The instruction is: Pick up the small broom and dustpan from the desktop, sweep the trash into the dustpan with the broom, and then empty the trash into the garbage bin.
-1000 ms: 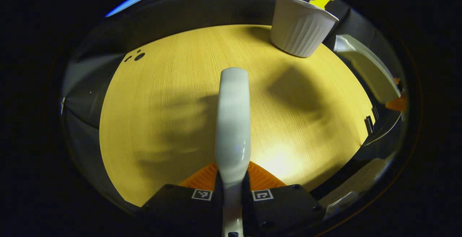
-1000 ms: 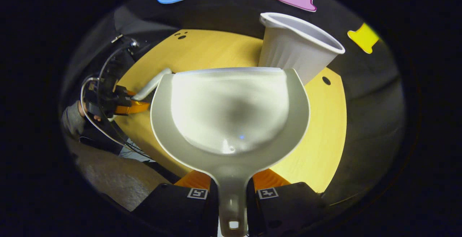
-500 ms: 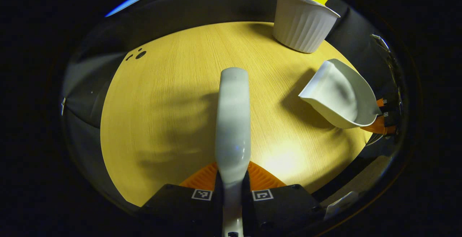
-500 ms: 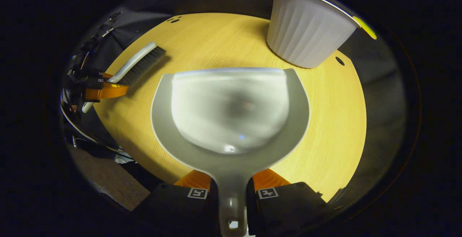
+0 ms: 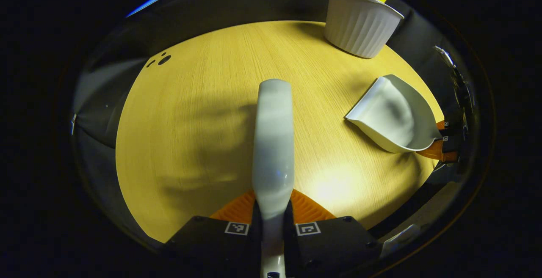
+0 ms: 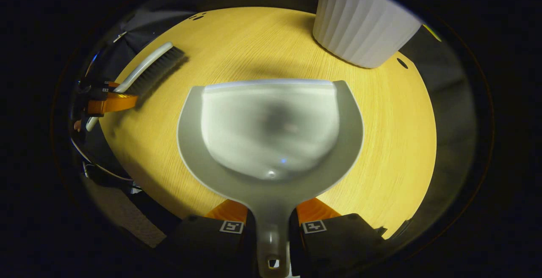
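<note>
In the left gripper view we see the small broom [image 5: 273, 142] in the middle of the frame, its pale back running up from the bottom edge over the yellow wooden desktop [image 5: 190, 121]. The left gripper [image 5: 272, 221] sits at the bottom middle and its two fingers squeeze the broom's handle from both sides. In the right gripper view the same broom [image 6: 146, 68] is at the upper left, with its dark bristles pointing down at the desktop [image 6: 394, 142]; we cannot tell if they touch it. The dustpan [image 6: 271, 134] fills the middle of the right gripper view, with its open mouth facing away from us. The right gripper [image 6: 272, 221] at the bottom middle pinches the dustpan's handle tight between its fingers. In the left gripper view the dustpan [image 5: 394, 117] is at the right, held low over the desktop, tipped with its flat front edge toward the middle. The white ribbed garbage bin [image 5: 360, 28] stands on the desktop at the upper right of that view. In the right gripper view the garbage bin [image 6: 360, 28] is also at the upper right, past the dustpan's front edge and apart from it.
</note>
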Tool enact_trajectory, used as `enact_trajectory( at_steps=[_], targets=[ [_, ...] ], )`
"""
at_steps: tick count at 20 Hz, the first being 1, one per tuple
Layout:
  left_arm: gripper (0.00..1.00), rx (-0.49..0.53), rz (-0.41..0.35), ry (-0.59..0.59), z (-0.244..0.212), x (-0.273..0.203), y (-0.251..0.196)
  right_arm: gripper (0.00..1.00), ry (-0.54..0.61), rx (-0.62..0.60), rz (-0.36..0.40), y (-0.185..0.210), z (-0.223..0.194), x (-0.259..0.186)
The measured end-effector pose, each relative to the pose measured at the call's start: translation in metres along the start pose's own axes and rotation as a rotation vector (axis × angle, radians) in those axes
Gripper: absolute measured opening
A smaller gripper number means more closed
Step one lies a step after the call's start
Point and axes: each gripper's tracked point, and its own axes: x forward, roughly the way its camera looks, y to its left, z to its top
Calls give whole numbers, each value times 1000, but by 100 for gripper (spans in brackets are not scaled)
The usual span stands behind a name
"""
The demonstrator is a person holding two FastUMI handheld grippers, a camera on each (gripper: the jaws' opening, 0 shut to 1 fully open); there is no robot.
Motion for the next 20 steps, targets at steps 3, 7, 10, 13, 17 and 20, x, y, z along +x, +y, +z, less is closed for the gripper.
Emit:
enact_trajectory(
  at_steps=[3, 7, 10, 13, 17, 20],
  targets=[
    [26, 3, 1, 14, -4, 6, 0, 35, -11, 34, 13, 1, -2, 3],
    [27, 20, 20, 31, -9, 12, 1, 37, 16, 31, 10, 2, -7, 4],
    [30, 30, 27, 22, -8, 9, 3, 38, 33, 32, 18, 4, -9, 5],
    [33, 55, 44, 16, -5, 7, 6, 36, 77, 37, 51, 13, -17, 2],
    [30, 74, 57, -3, -5, -5, 6, 40, 94, 59, 87, 17, -18, -18],
    [34, 98, 69, -23, -5, -20, 10, 39, 71, 73, 102, 19, -13, -40]
  ],
)
